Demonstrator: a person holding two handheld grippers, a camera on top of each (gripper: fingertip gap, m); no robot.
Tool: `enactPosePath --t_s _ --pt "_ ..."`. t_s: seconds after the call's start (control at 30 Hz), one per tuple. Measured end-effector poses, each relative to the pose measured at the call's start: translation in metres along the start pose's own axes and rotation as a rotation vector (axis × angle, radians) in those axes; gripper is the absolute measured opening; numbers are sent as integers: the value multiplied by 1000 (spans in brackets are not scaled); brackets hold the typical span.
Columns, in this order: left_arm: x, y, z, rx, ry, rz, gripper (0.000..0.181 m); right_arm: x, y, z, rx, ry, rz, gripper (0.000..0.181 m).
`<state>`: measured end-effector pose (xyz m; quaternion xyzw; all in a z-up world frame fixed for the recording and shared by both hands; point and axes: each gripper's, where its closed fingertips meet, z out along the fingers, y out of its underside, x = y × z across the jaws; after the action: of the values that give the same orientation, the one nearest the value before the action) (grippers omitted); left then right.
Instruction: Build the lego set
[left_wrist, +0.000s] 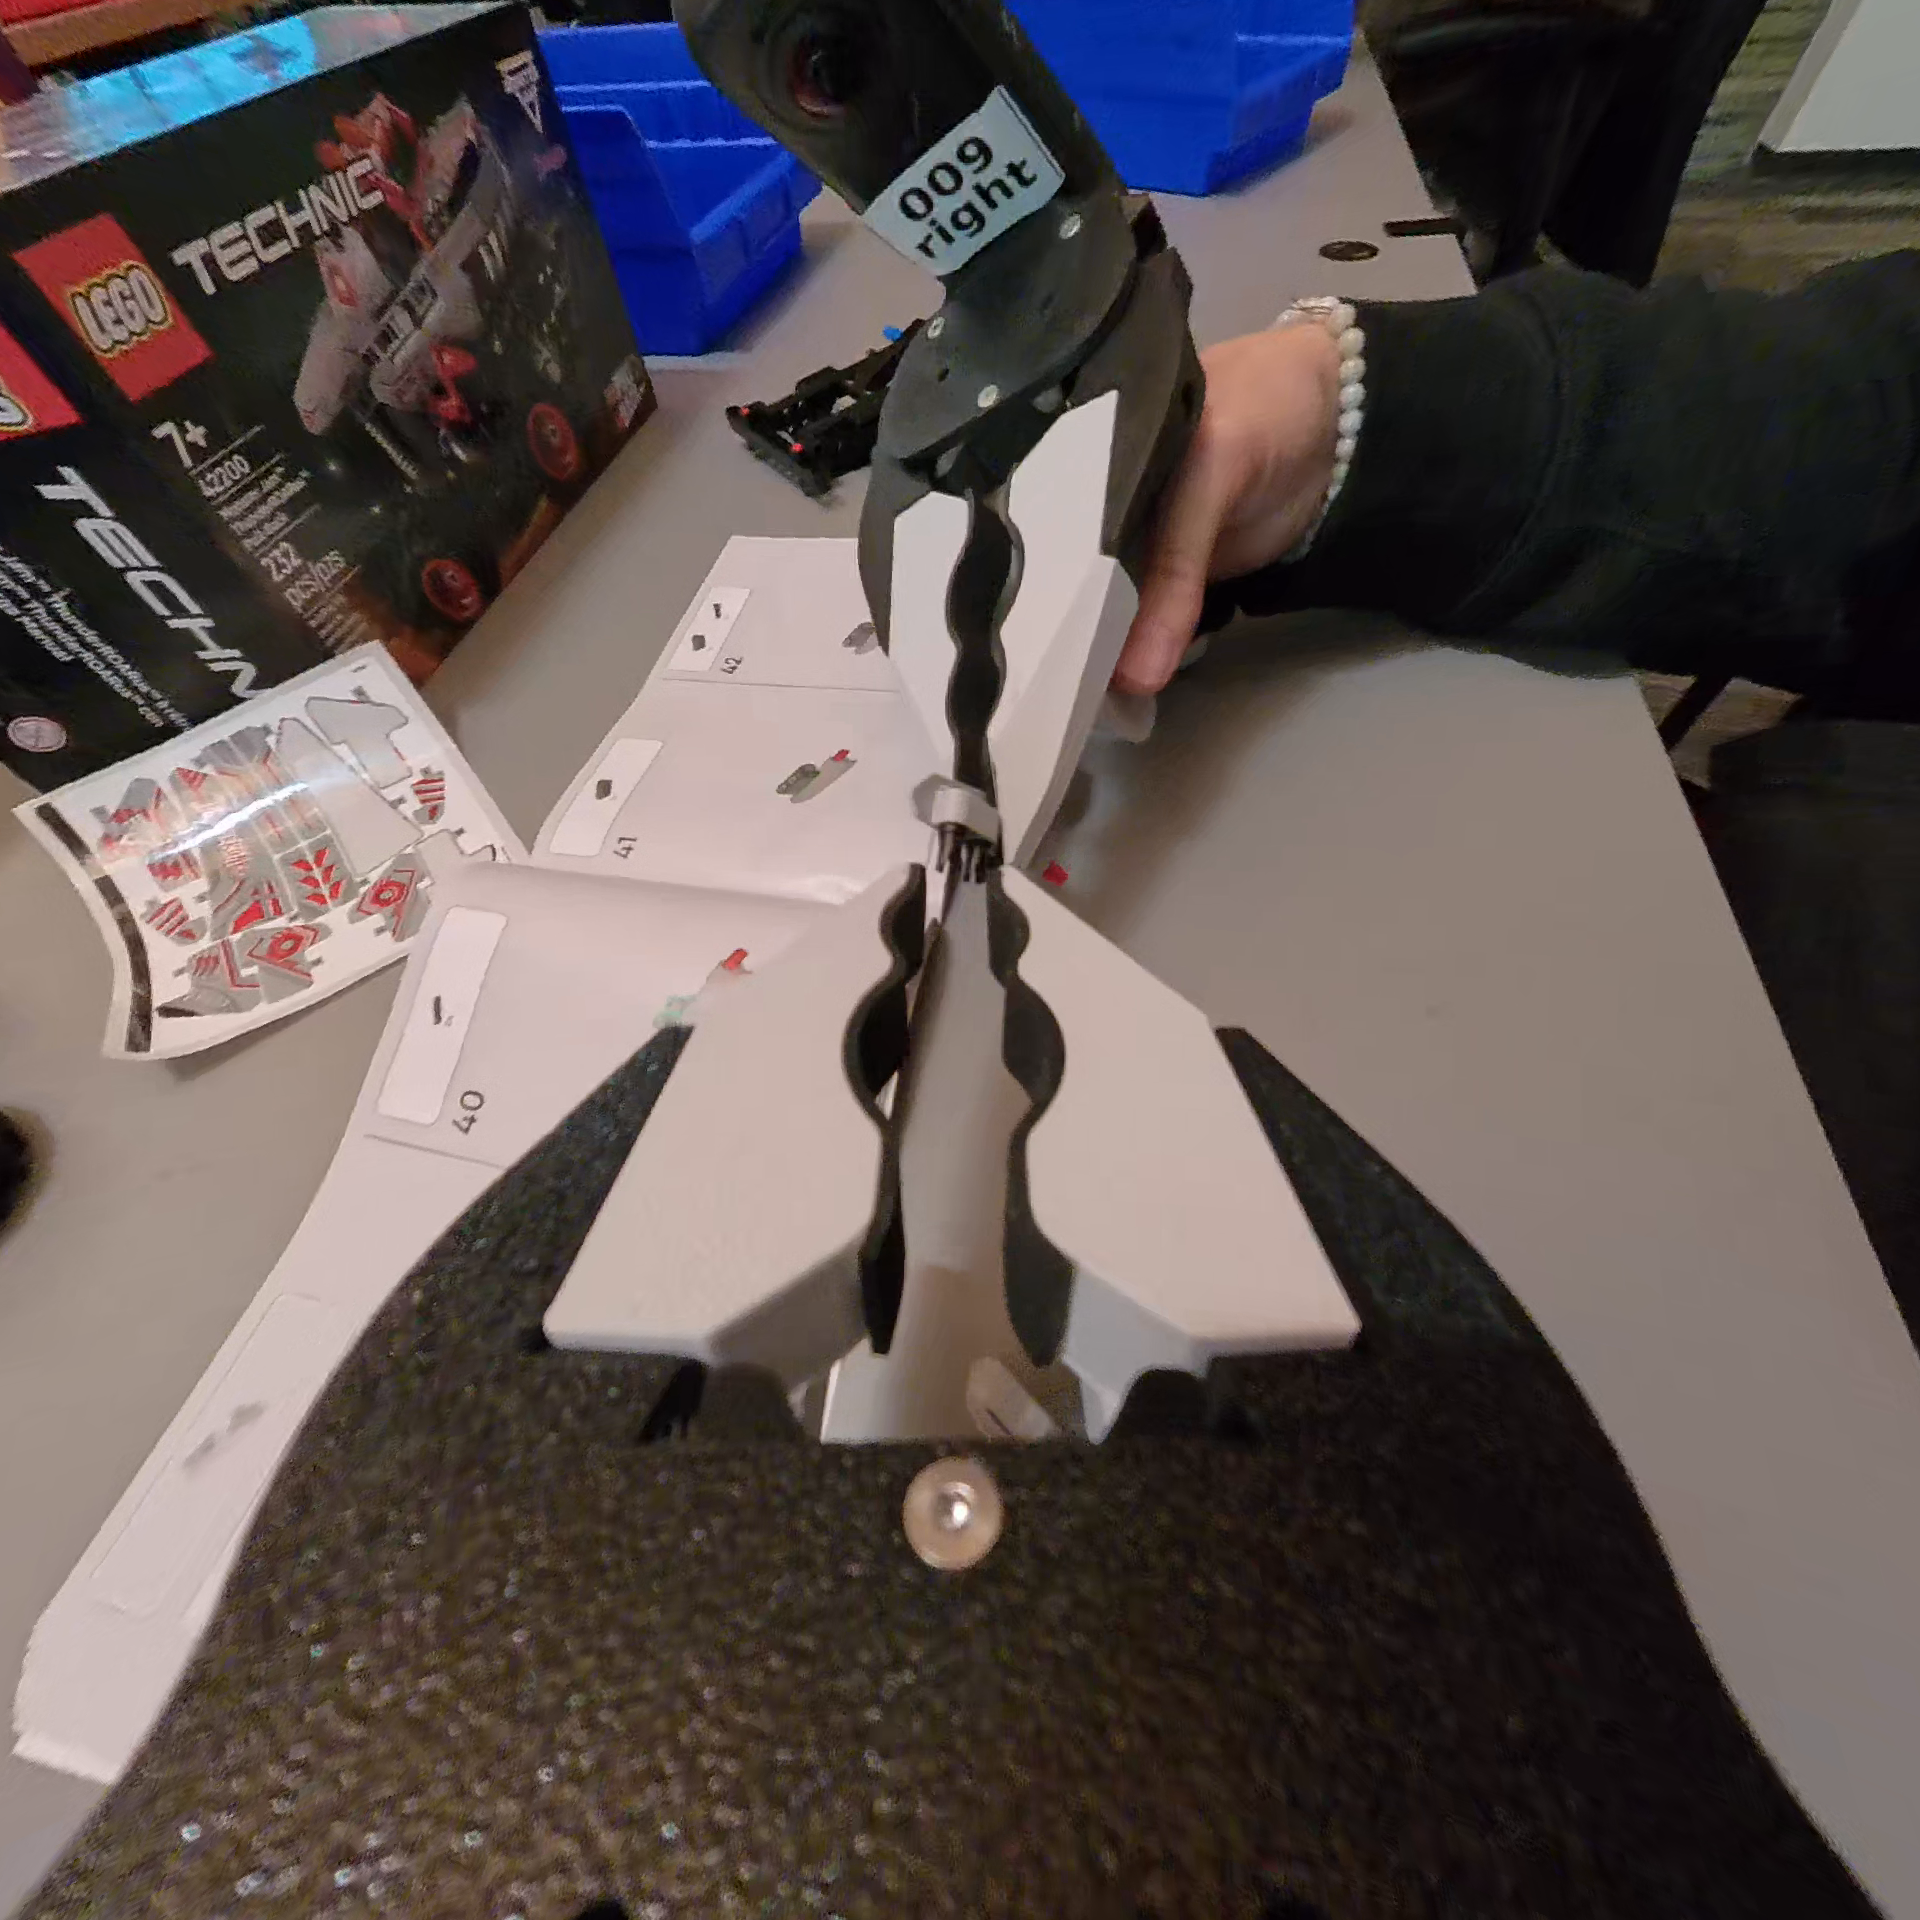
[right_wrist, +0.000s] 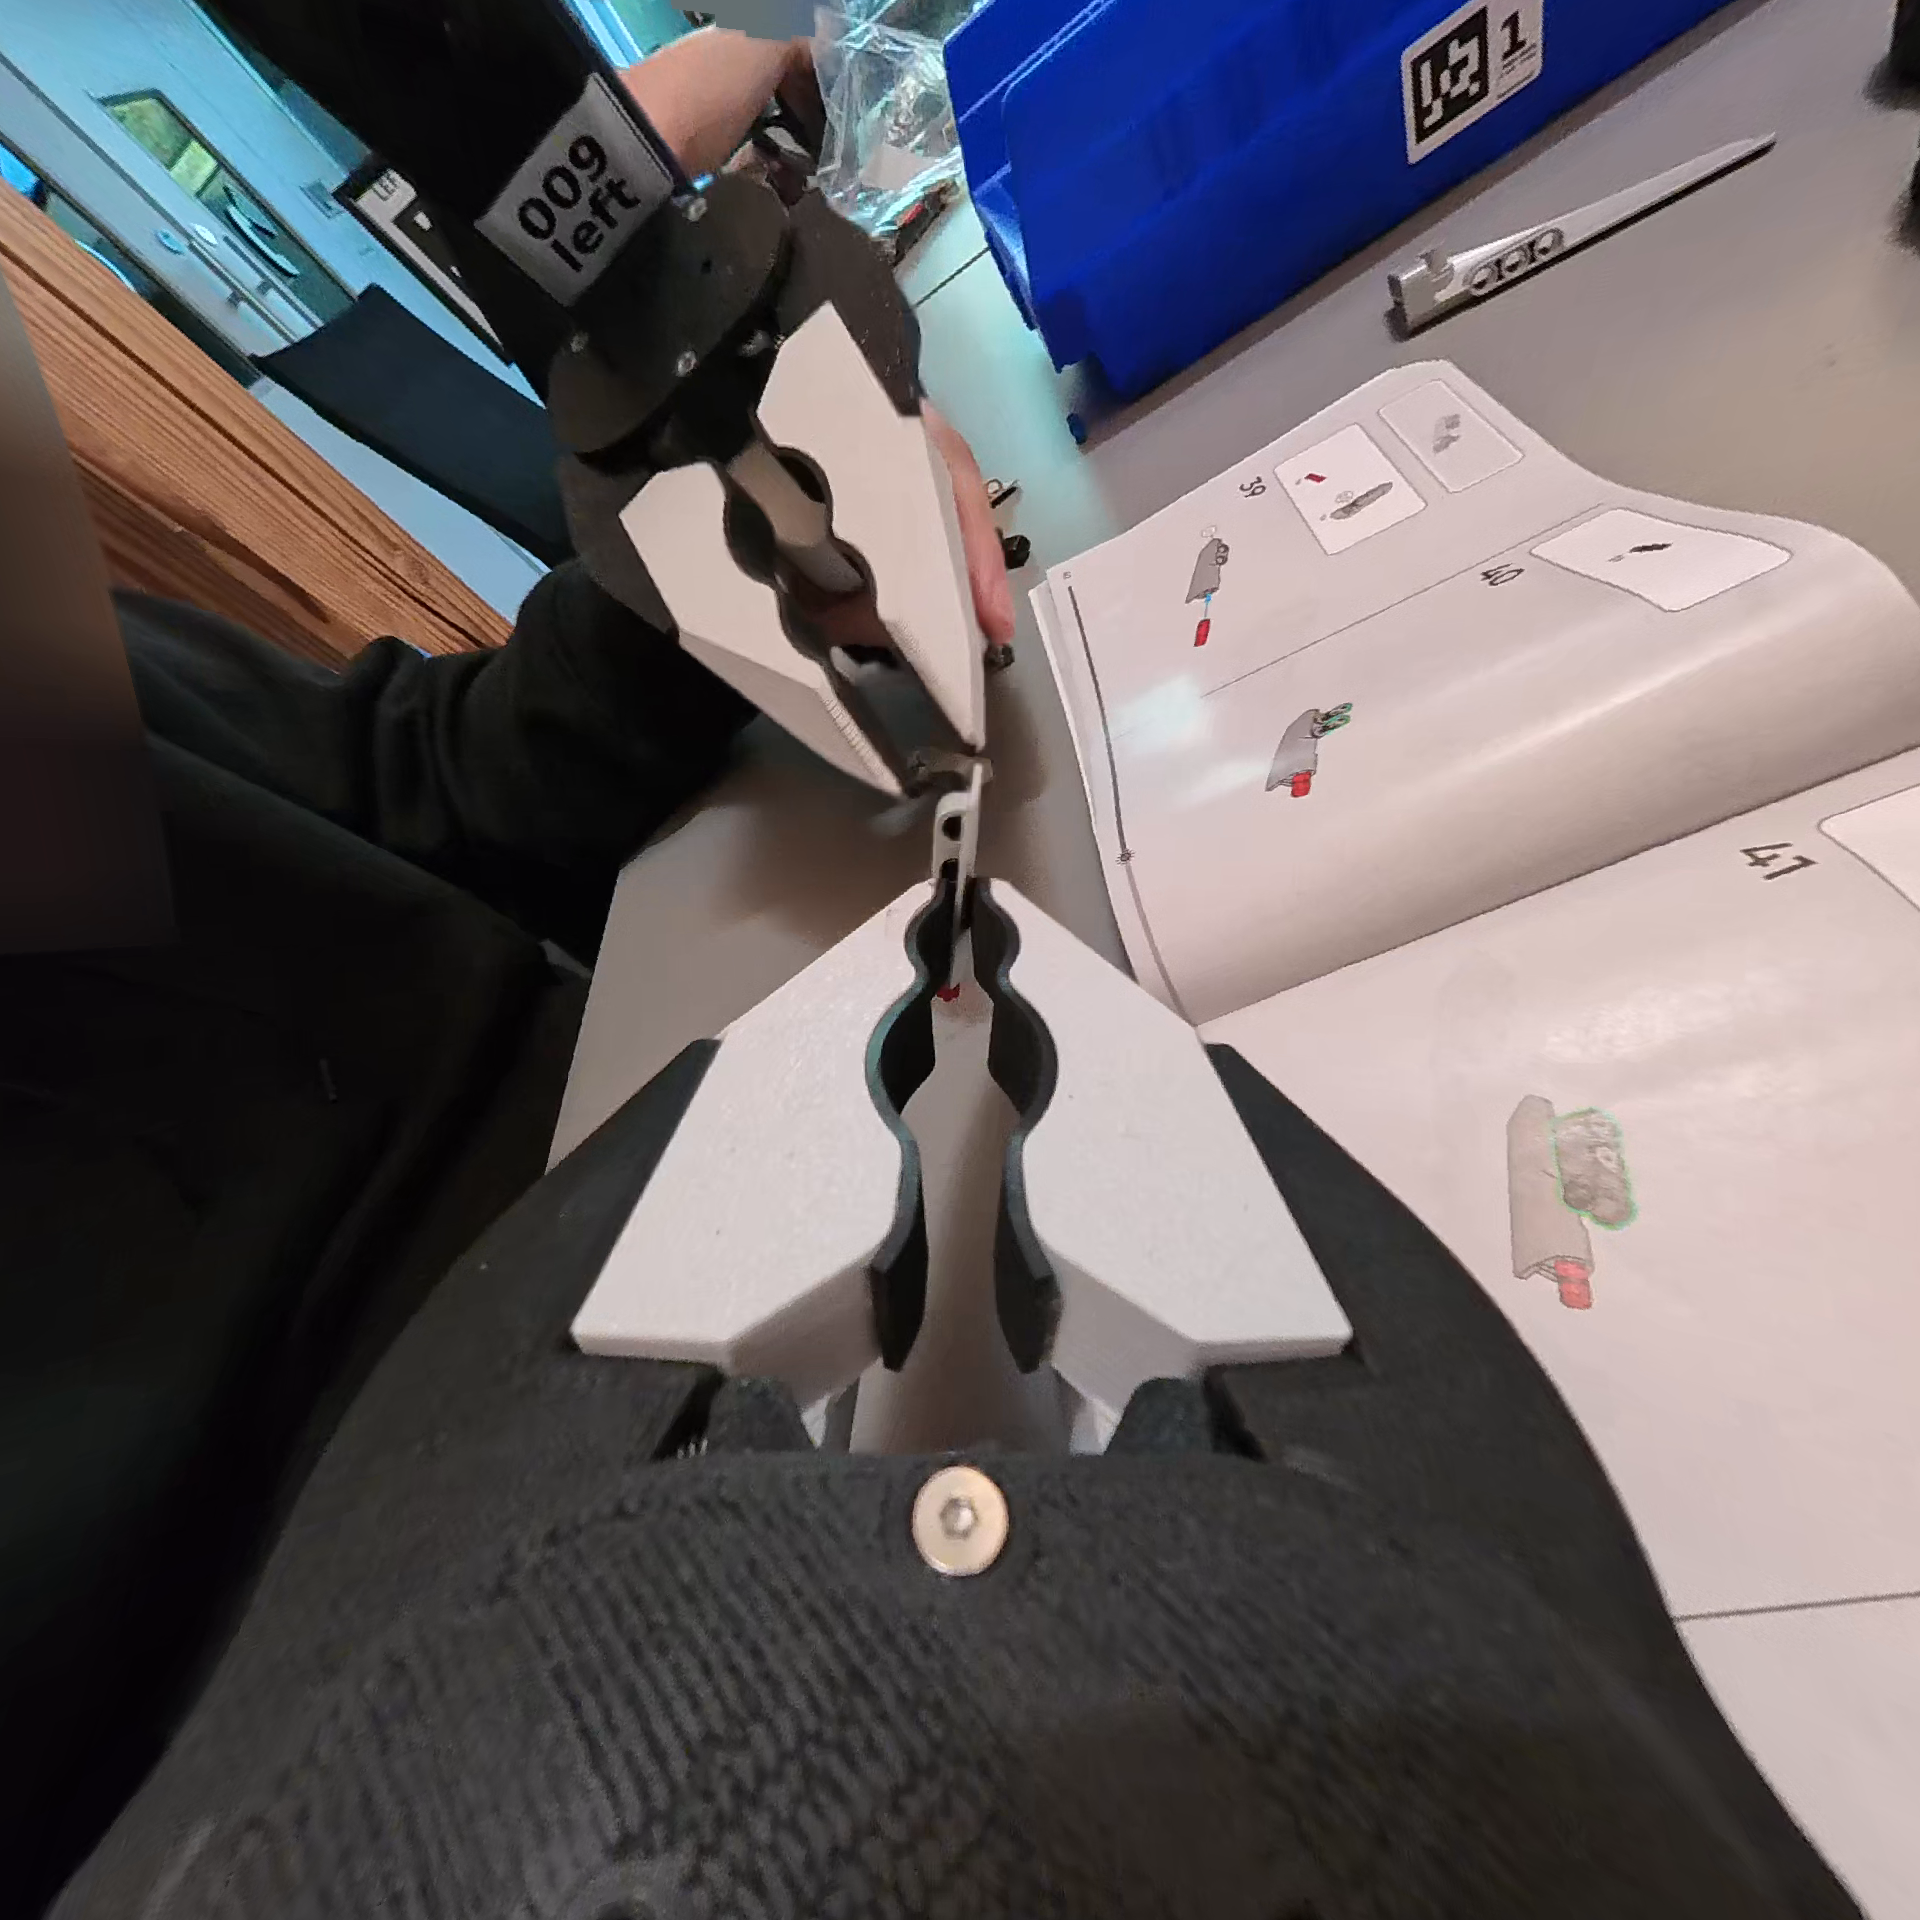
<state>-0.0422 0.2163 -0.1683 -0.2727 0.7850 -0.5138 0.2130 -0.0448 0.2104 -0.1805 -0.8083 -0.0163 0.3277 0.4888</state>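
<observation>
The build is partly done, as I judge it: the instruction booklet lies open on the counter at middle steps, a black chassis assembly rests on the counter beyond the right claw, and the sticker sheet to the left of the left claw looks not yet used — so much of the set is left to do. Both claws meet tip to tip above the booklet. The right claw is pressed together on a small light grey piece with a red pin between its fingers. The left claw is also closed, and it seems to pinch a small dark toothed part at its tips, though this part is too small to name surely. The two parts touch, just between the claw tips — probably they are being joined. A long grey beam and a blue bin lie far beyond the right claw, and the set's box stands far left of the left claw.
</observation>
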Motion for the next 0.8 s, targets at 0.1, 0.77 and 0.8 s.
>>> enactPosePath --t_s 0.1,0.77,0.8 --pt "0 -4 0 15 -15 28 14 5 -3 -2 23 40 1 2" --pt "-23 -9 -5 32 -284 4 26 13 -3 -3 34 109 20 2" --pt "-24 -7 -6 23 -309 9 26 13 -2 -3 27 110 18 2"
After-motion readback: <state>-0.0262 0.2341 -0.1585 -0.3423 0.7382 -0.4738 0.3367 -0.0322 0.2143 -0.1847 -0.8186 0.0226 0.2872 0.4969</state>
